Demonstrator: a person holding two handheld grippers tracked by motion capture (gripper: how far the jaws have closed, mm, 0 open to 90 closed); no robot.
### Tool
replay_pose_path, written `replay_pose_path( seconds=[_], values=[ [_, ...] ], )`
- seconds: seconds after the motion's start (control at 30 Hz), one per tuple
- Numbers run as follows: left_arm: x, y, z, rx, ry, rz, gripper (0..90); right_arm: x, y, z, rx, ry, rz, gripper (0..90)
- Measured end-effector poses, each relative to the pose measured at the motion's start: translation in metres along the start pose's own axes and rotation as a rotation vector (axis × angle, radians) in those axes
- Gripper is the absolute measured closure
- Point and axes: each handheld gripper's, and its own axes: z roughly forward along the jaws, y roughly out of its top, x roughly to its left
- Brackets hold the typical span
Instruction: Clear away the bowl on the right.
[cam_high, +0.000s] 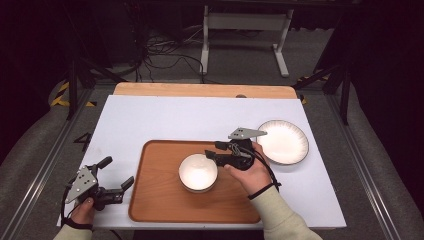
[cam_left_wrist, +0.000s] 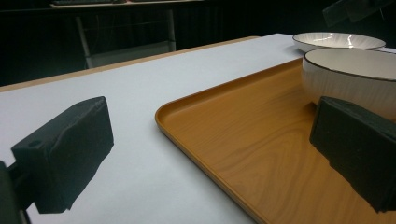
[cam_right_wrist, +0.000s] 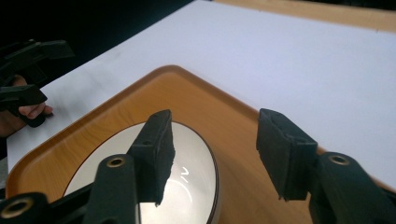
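A white bowl (cam_high: 198, 171) stands on a wooden tray (cam_high: 160, 200); in the left gripper view the bowl (cam_left_wrist: 345, 79) sits at the right, on the tray (cam_left_wrist: 233, 135). My right gripper (cam_high: 214, 150) hovers at the bowl's right rim, open, with nothing between its jaws. In the right gripper view, that gripper (cam_right_wrist: 215, 149) straddles the rim of the bowl (cam_right_wrist: 187, 186) from above without touching it. My left gripper (cam_high: 119, 171) rests open at the tray's left edge, and nothing sits between the jaws of the left gripper (cam_left_wrist: 210, 158).
A white plate (cam_high: 282, 142) with a dark rim lies on the white mat (cam_high: 165, 120) to the right of the tray. The plate (cam_left_wrist: 336, 41) lies behind the bowl in the left gripper view. Wooden table edge (cam_high: 200, 90) runs along the back.
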Motion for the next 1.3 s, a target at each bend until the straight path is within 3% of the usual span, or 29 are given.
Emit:
replay_pose_path(
  seconds=[0.03, 0.13, 0.27, 0.53, 1.0, 1.3],
  values=[
    [0.0, 0.0, 0.0, 0.002, -0.001, 0.0, 0.3, 0.0, -0.001, -0.003, -0.036, -0.002, -0.041, 43.1],
    [0.0, 0.0, 0.0, 0.002, -0.001, 0.0, 0.3, 0.0, -0.001, -0.006, -0.06, 0.003, -0.064, 42.3],
    [0.0, 0.0, 0.0, 0.002, -0.001, 0.001, 0.3, 0.004, -0.002, -0.012, -0.133, 0.034, -0.169, 35.5],
    [0.0, 0.0, 0.0, 0.003, 0.0, 0.002, 0.2, 0.01, -0.006, -0.02, -0.203, 0.054, -0.245, 29.1],
    [0.0, 0.0, 0.0, 0.003, -0.001, 0.003, 0.3, 0.008, -0.014, -0.027, -0.283, 0.086, -0.292, 24.0],
    [0.0, 0.0, 0.0, 0.001, -0.001, 0.003, 0.3, 0.004, -0.017, -0.036, -0.319, 0.074, -0.299, 23.7]
  ],
)
